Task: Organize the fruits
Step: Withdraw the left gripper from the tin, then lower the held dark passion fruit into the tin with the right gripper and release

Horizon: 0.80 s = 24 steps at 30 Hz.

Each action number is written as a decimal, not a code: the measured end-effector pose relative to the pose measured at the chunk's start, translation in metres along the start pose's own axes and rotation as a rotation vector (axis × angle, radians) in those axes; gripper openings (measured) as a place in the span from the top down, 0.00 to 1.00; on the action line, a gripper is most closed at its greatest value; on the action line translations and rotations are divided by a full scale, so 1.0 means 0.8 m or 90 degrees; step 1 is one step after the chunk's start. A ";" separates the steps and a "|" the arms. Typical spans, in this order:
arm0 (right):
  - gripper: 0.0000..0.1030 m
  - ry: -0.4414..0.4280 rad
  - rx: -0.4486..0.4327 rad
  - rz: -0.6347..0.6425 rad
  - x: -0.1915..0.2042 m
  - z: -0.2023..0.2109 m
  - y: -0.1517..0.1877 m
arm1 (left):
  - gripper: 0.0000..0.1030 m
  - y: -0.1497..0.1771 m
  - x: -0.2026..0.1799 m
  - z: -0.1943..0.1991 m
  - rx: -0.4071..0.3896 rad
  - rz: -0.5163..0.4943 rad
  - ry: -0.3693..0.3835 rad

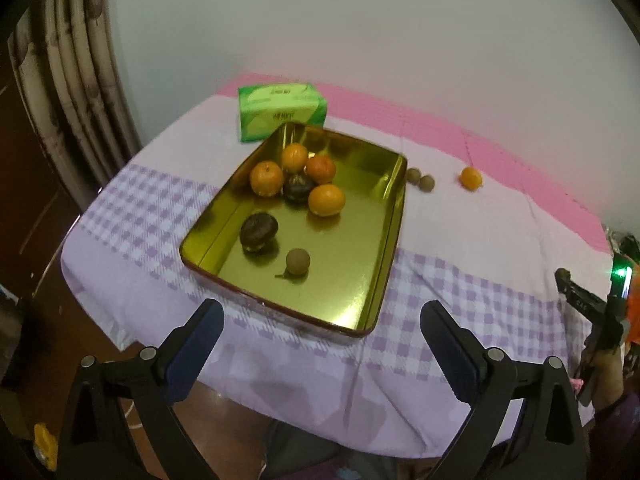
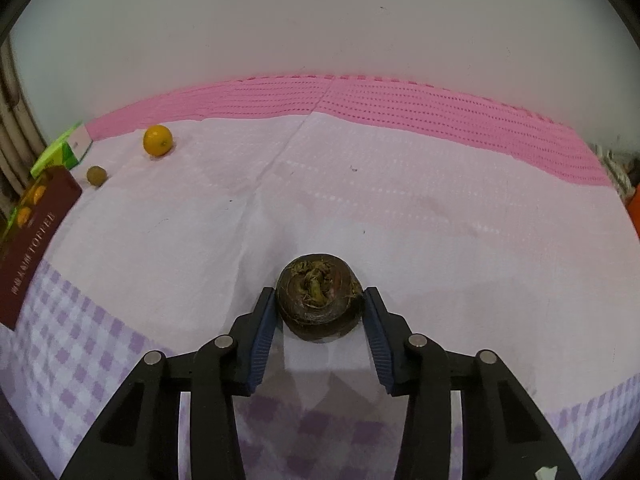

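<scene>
Two pairs of tongs show, one in each wrist view. The right tongs (image 2: 320,300) pinch a dark brown round fruit (image 2: 319,295), a blue pad touching each of its sides, while it sits on the cloth-covered surface (image 2: 360,208). Far off to the left of these tongs lie a small brown fruit (image 2: 96,176) and, beyond it, a loose orange (image 2: 157,140), well apart from the held fruit. At the left edge stands the red side of a tin (image 2: 36,236).

The left tongs (image 1: 322,316) are spread wide with nothing between them, above the near edge of the surface. Just ahead of them lies the gold tin (image 1: 360,280). Nearest in it is a small brown ball (image 1: 298,262), then a dark fruit (image 1: 259,230), then a cluster of four oranges (image 1: 326,199) around another dark fruit (image 1: 298,187). Beyond the tin stands a green tissue pack (image 1: 280,110). To the right of the tin lie two small brown fruits (image 1: 420,178) and the loose orange (image 1: 471,177).
</scene>
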State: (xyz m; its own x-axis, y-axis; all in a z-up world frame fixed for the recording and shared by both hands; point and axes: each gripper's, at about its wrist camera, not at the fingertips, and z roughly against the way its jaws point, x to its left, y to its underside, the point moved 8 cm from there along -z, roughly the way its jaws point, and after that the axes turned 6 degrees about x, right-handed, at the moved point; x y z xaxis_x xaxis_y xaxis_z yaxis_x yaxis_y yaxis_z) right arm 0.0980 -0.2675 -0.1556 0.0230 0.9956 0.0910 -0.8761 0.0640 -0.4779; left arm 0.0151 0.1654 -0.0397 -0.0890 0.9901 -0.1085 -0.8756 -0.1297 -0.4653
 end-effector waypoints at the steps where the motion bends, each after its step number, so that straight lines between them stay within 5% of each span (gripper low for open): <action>1: 0.60 -0.009 0.000 -0.012 0.000 0.002 0.003 | 0.04 0.001 -0.001 0.000 0.000 -0.002 0.008; 12: 0.61 -0.088 -0.024 -0.014 0.054 0.044 0.022 | 0.05 0.004 0.007 -0.007 -0.010 -0.014 -0.049; 24: 0.60 -0.223 -0.039 0.149 0.254 0.085 -0.003 | 0.05 -0.008 0.103 -0.004 -0.022 0.124 -0.148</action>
State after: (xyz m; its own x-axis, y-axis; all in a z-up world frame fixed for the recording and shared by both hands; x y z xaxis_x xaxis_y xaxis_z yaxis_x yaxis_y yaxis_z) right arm 0.0718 -0.0701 -0.0763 -0.3474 0.9008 0.2606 -0.8078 -0.1464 -0.5710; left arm 0.0153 0.2479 -0.0486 -0.3629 0.9318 0.0031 -0.8152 -0.3158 -0.4855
